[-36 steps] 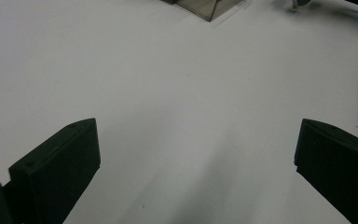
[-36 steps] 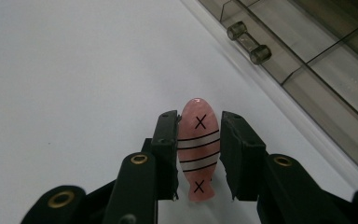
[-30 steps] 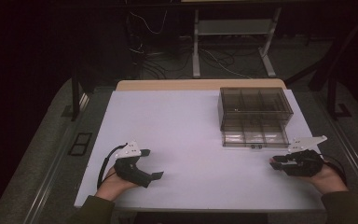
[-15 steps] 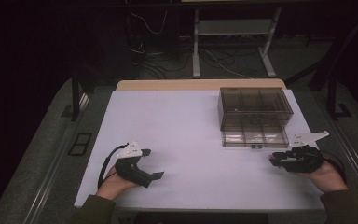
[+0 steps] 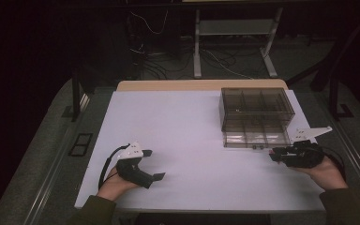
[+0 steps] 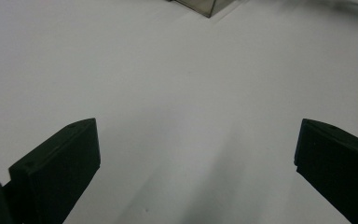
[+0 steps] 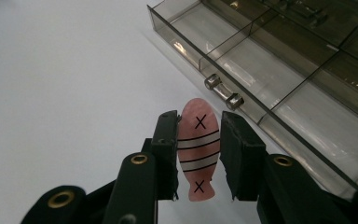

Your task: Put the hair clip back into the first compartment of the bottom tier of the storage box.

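My right gripper (image 7: 199, 119) is shut on a pink oval piece (image 7: 198, 154) marked with white bands and two black crosses. It hangs just in front of the open drawer (image 7: 279, 70) of a smoky clear box, near the drawer's two small knobs (image 7: 223, 91). In the high view the right gripper (image 5: 274, 155) sits at the drawer's front right corner, below the box (image 5: 255, 105). My left gripper (image 5: 153, 165) rests at the table's front left, its jaws wide apart. Between its fingers (image 6: 70, 154) lies bare white table.
The white table top (image 5: 183, 131) has a tan strip along its far edge. The drawer is split into several compartments, and its front row looks bare. A metal stand and cables (image 5: 225, 42) stand on the dark floor beyond the table.
The right gripper with the pink piece has edged slightly left and forward toward the drawer front. The left gripper has stayed in place.
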{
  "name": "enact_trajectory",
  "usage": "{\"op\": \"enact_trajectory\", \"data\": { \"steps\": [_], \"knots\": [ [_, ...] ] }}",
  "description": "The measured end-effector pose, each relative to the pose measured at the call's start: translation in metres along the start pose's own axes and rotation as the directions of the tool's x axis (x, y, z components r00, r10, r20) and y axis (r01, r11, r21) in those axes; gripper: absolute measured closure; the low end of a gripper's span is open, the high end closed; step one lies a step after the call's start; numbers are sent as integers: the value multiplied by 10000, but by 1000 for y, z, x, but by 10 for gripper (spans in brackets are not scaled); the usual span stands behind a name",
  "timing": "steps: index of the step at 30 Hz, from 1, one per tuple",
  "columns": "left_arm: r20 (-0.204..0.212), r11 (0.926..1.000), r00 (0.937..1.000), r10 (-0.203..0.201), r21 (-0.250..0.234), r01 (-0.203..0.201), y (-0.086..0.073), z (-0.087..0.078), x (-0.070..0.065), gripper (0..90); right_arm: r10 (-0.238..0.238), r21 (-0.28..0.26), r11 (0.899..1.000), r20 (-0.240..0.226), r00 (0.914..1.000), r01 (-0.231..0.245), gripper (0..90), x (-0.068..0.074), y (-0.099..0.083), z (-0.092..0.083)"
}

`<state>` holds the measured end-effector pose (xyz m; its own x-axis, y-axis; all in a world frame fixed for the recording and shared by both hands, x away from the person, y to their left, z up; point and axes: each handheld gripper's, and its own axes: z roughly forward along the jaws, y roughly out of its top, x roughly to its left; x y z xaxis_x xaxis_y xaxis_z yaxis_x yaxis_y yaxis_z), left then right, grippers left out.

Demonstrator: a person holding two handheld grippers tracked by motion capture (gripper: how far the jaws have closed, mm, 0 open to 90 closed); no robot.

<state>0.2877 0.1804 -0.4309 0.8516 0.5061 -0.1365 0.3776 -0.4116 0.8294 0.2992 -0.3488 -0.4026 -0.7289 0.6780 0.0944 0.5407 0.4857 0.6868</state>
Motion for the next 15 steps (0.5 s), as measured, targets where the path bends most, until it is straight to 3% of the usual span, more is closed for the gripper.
{"op": "enact_trajectory", "data": {
  "steps": [15],
  "knots": [
    [65, 10000, 10000, -8, -64, 9, 1, -1, 0, 0, 206, -210, 9996, 11, 9998, -206, 668, -4, 13, 4]
  ]
}}
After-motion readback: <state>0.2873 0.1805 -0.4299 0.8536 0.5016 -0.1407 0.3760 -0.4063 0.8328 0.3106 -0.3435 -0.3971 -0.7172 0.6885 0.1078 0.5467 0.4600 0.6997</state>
